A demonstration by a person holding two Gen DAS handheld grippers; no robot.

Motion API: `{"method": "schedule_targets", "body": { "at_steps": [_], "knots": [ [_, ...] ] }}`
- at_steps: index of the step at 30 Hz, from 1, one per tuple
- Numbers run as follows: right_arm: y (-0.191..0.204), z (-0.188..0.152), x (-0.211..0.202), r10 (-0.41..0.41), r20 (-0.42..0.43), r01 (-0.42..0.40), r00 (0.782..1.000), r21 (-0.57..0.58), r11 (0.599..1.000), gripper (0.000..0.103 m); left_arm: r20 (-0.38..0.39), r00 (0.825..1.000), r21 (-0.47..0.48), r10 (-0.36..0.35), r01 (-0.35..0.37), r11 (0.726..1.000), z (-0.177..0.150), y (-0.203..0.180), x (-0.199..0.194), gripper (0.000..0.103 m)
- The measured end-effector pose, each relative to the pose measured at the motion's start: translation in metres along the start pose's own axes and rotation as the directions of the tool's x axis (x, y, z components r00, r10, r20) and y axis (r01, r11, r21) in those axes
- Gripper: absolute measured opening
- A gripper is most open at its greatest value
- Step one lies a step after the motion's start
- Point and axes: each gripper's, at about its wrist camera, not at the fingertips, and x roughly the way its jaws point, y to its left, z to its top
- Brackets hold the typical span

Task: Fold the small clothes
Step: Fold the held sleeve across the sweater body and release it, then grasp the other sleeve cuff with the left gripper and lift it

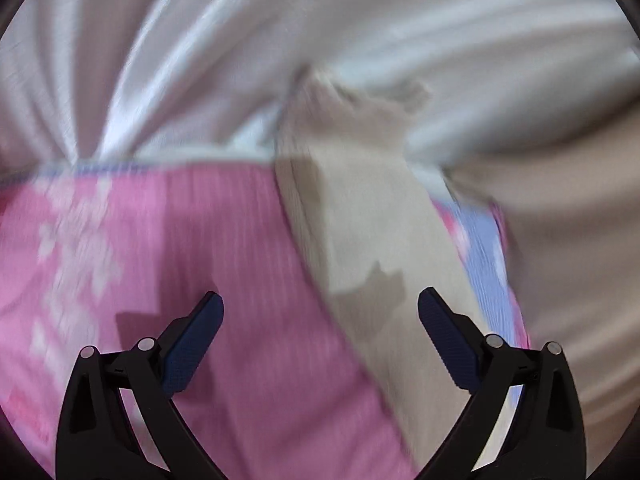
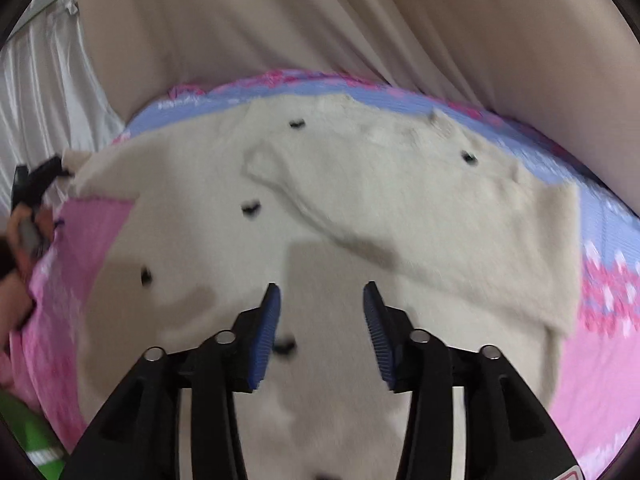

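Garment: a cream, fuzzy top (image 2: 208, 208) lies spread flat over most of the sheet, dotted with small black marks (image 2: 251, 208).
Sleeve: one sleeve (image 2: 420, 216) is folded in across the body, its cuff end near the middle of the chest and its shoulder at the right edge.
Garment in left view: a long cream strip (image 1: 360, 216) runs from the upper middle down to the lower right, blurred; which part of the top it is cannot be told.
Sheet: a pink sheet (image 2: 592, 380) with a lilac band and white and pink flower pattern lies under the top; in the left view it fills the lower left (image 1: 224, 248).
Right gripper: the right gripper (image 2: 322, 292) points down over the lower middle of the top, jaws partly apart, with nothing between the blue pads (image 2: 264, 340); whether the tips touch the cloth cannot be told.
Left gripper: the left gripper (image 1: 320, 304) hangs over the pink sheet and the edge of the cream strip, jaws wide apart and empty; at the left edge of the right view it shows as a dark shape (image 2: 36, 184) beside a corner of the top.
Backdrop: white curtain (image 1: 168, 60) and beige cloth (image 2: 248, 20) hang behind the sheet.
Edge detail: a green object (image 2: 24, 428) shows at the lower left of the right view, too cut off to name.
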Motion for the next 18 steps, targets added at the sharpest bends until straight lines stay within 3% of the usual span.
{"method": "schedule_targets", "body": {
  "at_steps": [3, 5, 7, 8, 9, 10, 13, 15, 17, 18],
  "knots": [
    [-0.019, -0.036, -0.015, -0.017, -0.071, 0.023, 0.997, 0.085, 0.996, 0.046, 0.067, 0.996, 0.041, 0.067, -0.07, 0.997, 0.012, -0.012, 0.02, 0.094],
    [-0.03, -0.055, -0.023, -0.033, -0.105, 0.048, 0.994, 0.148, 0.988, 0.046, 0.086, 0.986, 0.102, 0.14, -0.148, 0.984, 0.015, -0.024, 0.028, 0.081],
    [-0.038, -0.065, -0.029, -0.038, -0.118, 0.061, 0.992, 0.201, 0.978, 0.046, 0.101, 0.965, 0.12, 0.243, -0.254, 0.96, 0.017, -0.033, 0.032, 0.051],
    [-0.043, -0.069, -0.032, -0.047, -0.12, 0.072, 0.992, 0.216, 0.974, 0.046, 0.105, 0.969, 0.092, 0.225, -0.235, 0.968, 0.019, -0.033, 0.028, 0.031],
    [-0.046, -0.07, -0.033, -0.055, -0.123, 0.082, 0.991, 0.223, 0.971, 0.047, 0.085, 0.987, 0.078, 0.137, -0.144, 0.986, 0.023, -0.03, 0.026, 0.01],
    [-0.048, -0.07, -0.034, -0.061, -0.122, 0.088, 0.991, 0.229, 0.97, 0.047, 0.066, 0.996, 0.057, 0.058, -0.062, 0.996, 0.024, -0.032, 0.02, 0.009],
    [-0.053, -0.069, -0.037, -0.059, -0.103, 0.083, 0.993, 0.252, 0.964, 0.048, 0.141, 0.989, 0.152, -0.05, 0.029, 0.988, 0.016, -0.065, -0.02, 0.008],
    [-0.053, -0.067, -0.036, -0.047, -0.092, 0.07, 0.995, 0.261, 0.963, 0.049, 0.168, 0.975, 0.232, -0.143, 0.102, 0.967, 0.006, -0.095, -0.05, 0.008],
    [-0.054, -0.067, -0.038, -0.034, -0.081, 0.054, 0.996, 0.262, 0.963, 0.049, 0.165, 0.949, 0.321, -0.27, 0.208, 0.924, -0.012, -0.131, -0.087, 0.008],
    [-0.055, -0.068, -0.039, -0.03, -0.077, 0.049, 0.997, 0.263, 0.963, 0.049, 0.154, 0.929, 0.383, -0.336, 0.257, 0.887, -0.027, -0.155, -0.109, 0.009]
  ]
}}
